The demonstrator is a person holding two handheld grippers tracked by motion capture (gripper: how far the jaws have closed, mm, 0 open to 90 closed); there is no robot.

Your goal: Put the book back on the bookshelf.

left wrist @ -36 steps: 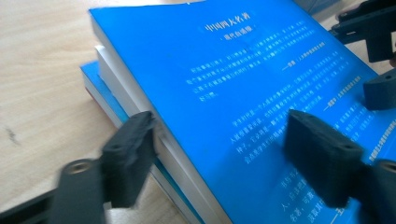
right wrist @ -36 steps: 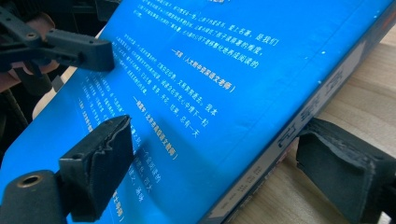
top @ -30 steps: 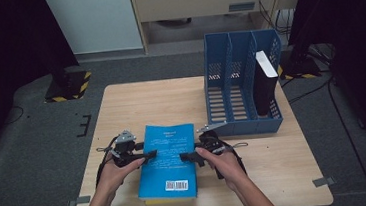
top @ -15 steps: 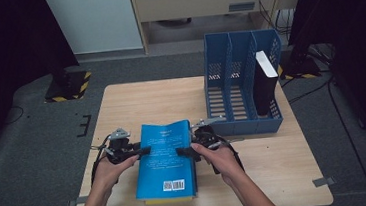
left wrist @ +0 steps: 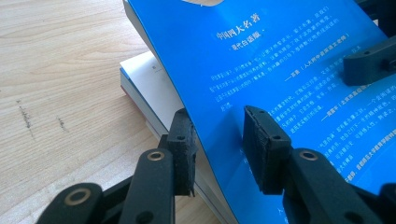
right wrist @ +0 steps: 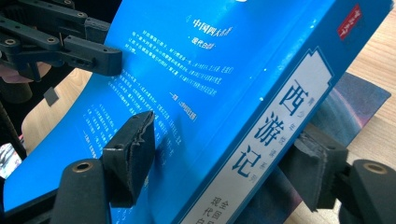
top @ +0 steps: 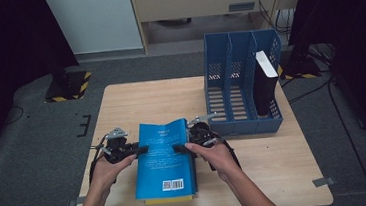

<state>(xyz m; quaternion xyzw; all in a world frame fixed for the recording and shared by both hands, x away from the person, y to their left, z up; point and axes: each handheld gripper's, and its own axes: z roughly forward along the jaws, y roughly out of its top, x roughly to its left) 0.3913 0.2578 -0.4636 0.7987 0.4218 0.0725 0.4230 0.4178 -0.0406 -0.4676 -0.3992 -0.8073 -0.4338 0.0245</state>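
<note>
While both grippers meet at the stack of books, the scene reads as follows:

Blue book [top: 164, 155]: top of the stack, its far end lifted off the book beneath, its near end low; the cover bends between the two grippers.

Left gripper [left wrist: 217, 140]: its fingers have just been closing and straddle the open page edge of the blue book, one finger [left wrist: 183, 140] under the cover at the edge, the other on top of the cover; whether the pads press yet cannot be told.

Right gripper [right wrist: 224, 163]: its fingers have just been closing and pinch the spine side of the blue book, one finger [right wrist: 133, 149] on the cover, the other below, against the underside by the spine.

Lower books [left wrist: 149, 84]: lying under the left fingers, flat on the surface [top: 140, 101].

File rack [top: 242, 85]: well beyond the right fingers, with a dark book [top: 264, 83] upright in its rightmost slot.
</note>
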